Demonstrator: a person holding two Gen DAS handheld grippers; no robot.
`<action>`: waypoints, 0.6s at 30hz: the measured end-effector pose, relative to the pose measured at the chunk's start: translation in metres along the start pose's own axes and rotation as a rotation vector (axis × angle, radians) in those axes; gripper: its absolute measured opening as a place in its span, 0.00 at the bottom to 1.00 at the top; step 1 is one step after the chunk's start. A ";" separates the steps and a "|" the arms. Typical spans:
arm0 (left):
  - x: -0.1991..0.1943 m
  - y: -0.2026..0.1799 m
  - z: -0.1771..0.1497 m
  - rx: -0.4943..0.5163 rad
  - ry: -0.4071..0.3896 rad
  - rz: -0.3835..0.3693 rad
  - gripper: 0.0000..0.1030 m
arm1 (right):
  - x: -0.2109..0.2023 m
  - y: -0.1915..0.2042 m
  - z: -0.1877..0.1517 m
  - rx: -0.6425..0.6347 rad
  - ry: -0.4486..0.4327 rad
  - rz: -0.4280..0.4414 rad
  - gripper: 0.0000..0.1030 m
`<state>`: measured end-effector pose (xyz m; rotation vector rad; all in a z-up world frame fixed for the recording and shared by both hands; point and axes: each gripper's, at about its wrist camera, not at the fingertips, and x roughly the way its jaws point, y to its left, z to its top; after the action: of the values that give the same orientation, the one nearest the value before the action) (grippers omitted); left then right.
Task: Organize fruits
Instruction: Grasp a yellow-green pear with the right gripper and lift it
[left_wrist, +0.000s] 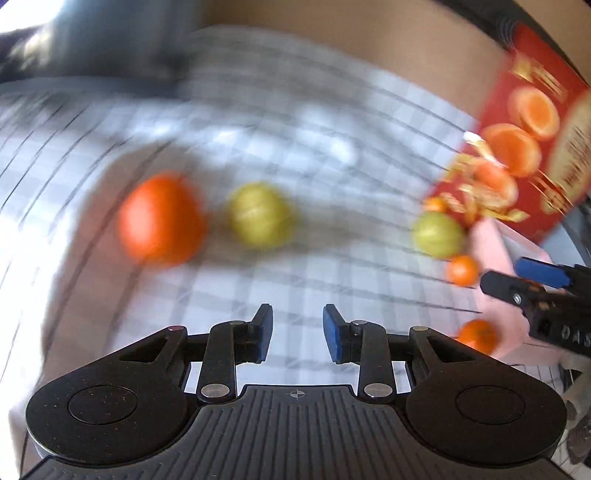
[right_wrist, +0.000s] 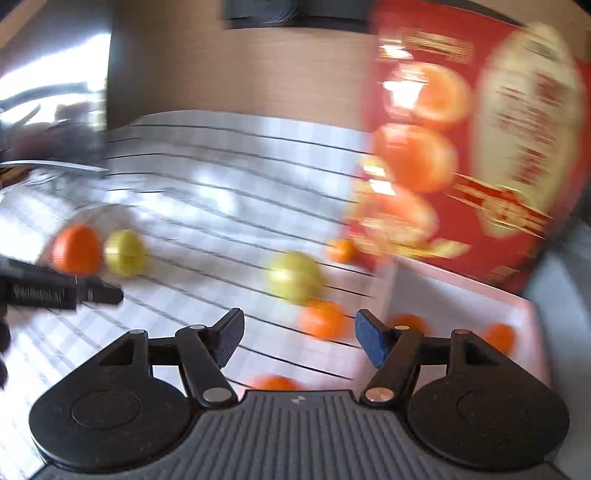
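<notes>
In the left wrist view a large orange (left_wrist: 160, 219) and a yellow-green fruit (left_wrist: 258, 216) lie side by side on the checked cloth, ahead of my left gripper (left_wrist: 298, 332). Its jaws are drawn close together with nothing between them. A second green fruit (left_wrist: 437, 234) and small oranges (left_wrist: 461, 269) lie by the pink box (left_wrist: 495, 251). My right gripper (right_wrist: 299, 339) is open and empty, and a small orange (right_wrist: 321, 319) lies just beyond its fingertips. The green fruit (right_wrist: 293, 277) is behind that orange. Both views are motion-blurred.
The pink box (right_wrist: 461, 295) stands at the right with small oranges (right_wrist: 498, 336) inside; its red printed lid (right_wrist: 480, 147) stands upright behind. Another small orange (right_wrist: 275, 384) lies close under the right gripper. The checked cloth (left_wrist: 295, 129) runs back to a brown wall.
</notes>
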<state>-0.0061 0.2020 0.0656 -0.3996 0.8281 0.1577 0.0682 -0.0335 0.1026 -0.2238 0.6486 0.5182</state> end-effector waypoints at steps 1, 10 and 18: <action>-0.005 0.013 -0.004 -0.028 -0.005 -0.005 0.32 | 0.007 0.015 0.005 -0.004 0.009 0.036 0.65; -0.047 0.072 -0.026 -0.104 -0.054 0.006 0.32 | 0.085 0.131 0.053 -0.165 0.003 0.202 0.65; -0.068 0.100 -0.046 -0.156 -0.045 0.033 0.32 | 0.157 0.133 0.074 -0.134 0.091 0.247 0.68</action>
<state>-0.1118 0.2759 0.0602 -0.5270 0.7805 0.2624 0.1429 0.1668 0.0572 -0.2960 0.7353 0.7940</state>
